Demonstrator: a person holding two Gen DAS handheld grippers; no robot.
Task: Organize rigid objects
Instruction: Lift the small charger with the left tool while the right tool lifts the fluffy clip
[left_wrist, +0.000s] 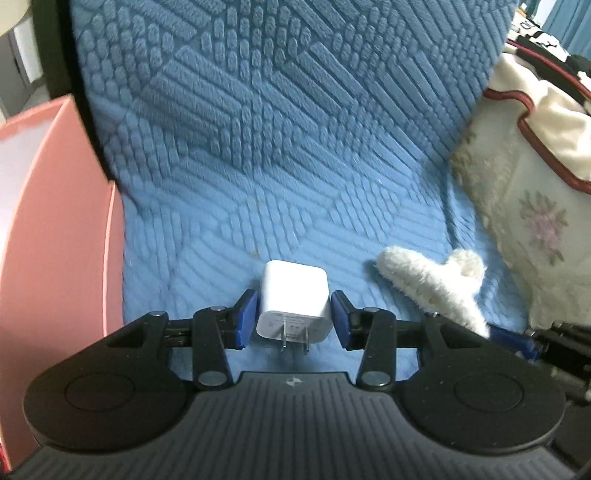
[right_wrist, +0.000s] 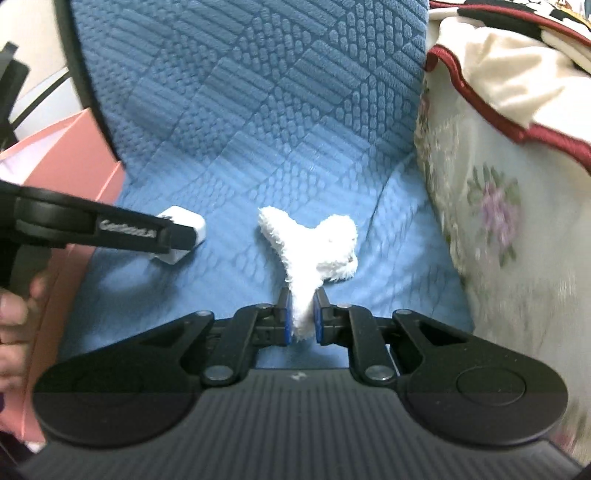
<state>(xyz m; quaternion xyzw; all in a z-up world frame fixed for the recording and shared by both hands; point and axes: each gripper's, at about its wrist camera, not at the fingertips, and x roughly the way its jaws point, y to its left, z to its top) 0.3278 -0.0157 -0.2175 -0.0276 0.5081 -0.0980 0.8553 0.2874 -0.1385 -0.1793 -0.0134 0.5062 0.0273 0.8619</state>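
A white plug-in charger cube (left_wrist: 293, 302) sits between the blue pads of my left gripper (left_wrist: 293, 319), which is shut on it, its two metal prongs pointing back at the camera. In the right wrist view the same charger (right_wrist: 183, 229) shows partly behind the left gripper's black arm. My right gripper (right_wrist: 303, 317) is shut on the stem of a fluffy white Y-shaped clip (right_wrist: 314, 243). That clip (left_wrist: 432, 280) also appears to the right of the charger in the left wrist view. Both are above a blue quilted seat cover (left_wrist: 258, 184).
A pink box (left_wrist: 55, 240) stands at the left edge of the seat. A floral cushion (right_wrist: 498, 221) with a cream, red-edged cloth (right_wrist: 509, 74) on top borders the right side. A hand (right_wrist: 14, 325) holds the left gripper's handle. The blue backrest (right_wrist: 240, 74) rises behind.
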